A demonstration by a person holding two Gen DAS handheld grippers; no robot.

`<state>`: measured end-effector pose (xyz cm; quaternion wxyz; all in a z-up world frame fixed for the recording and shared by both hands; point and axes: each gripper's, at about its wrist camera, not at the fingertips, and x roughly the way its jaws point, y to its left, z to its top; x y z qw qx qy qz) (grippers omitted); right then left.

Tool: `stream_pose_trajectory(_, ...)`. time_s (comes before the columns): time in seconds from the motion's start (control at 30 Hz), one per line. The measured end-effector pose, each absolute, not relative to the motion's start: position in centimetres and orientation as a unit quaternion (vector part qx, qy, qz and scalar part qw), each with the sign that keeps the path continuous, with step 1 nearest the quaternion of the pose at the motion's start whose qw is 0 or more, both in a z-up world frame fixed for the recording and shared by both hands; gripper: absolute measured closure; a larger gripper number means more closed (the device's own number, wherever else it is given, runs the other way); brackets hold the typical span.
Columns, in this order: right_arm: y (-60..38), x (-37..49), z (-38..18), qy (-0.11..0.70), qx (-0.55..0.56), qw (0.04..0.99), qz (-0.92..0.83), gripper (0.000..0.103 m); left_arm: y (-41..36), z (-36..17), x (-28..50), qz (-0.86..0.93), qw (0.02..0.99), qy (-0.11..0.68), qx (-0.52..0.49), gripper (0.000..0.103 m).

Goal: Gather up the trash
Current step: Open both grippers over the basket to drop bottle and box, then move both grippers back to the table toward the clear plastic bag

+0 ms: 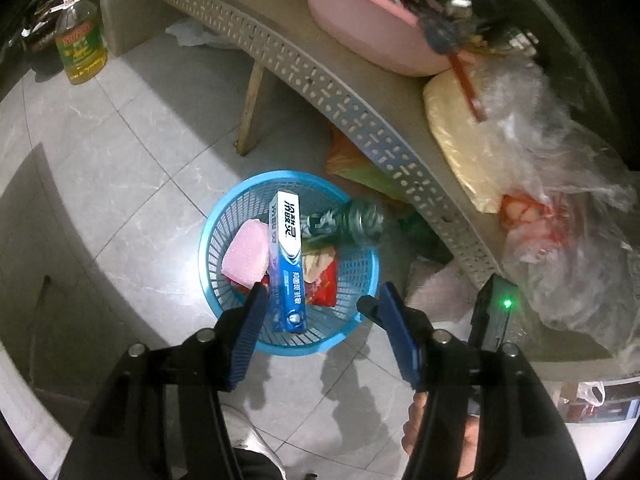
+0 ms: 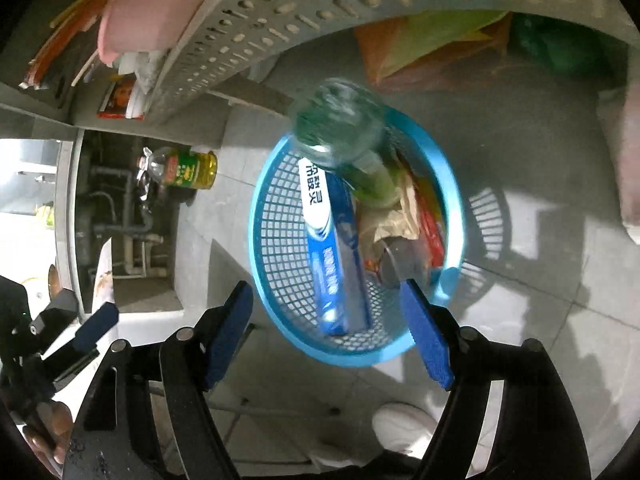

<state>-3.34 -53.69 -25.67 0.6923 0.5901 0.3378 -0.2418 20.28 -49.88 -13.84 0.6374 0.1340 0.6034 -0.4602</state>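
Both grippers hang above the blue basket (image 1: 244,216) on the tiled floor: left gripper (image 1: 320,300) and right gripper (image 2: 326,296) each have jaws spread apart with nothing between the pads. Inside the basket lie a blue toothpaste box (image 1: 289,264), a pink sponge (image 1: 246,256), a clear plastic bottle (image 1: 352,220) leaning over the far rim, and wrappers (image 1: 320,272). Just right of the basket stands a perforated grey shelf (image 1: 360,112).

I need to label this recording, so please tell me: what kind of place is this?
Probably a home kitchen corner: a cooking oil bottle stands on the tiled floor, and a pink basin sits on a perforated grey rack.
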Motion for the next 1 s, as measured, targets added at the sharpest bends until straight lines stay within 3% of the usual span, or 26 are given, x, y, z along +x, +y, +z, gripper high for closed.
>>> stream_pose_trajectory(0.17,-52.9,-3.6,-24.1,0.335,0.576,0.705,-0.243,0.030,-47.0,-10.0,19.4,-0.482,0.643,0.584,0.117,0.046)
stream_pose_trajectory(0.47,-48.8,-4.6,-20.2,0.346,0.539,0.732,-0.232,0.024,-36.4,-3.2,18.0,-0.498,0.672,0.541,0.089,0.033)
stream_pose_trajectory(1.0,-41.1,0.3,-9.8,0.341,0.448,0.816,-0.131,0.016,-10.3,-0.6,15.9,-0.389,0.795,0.466,-0.009,0.025)
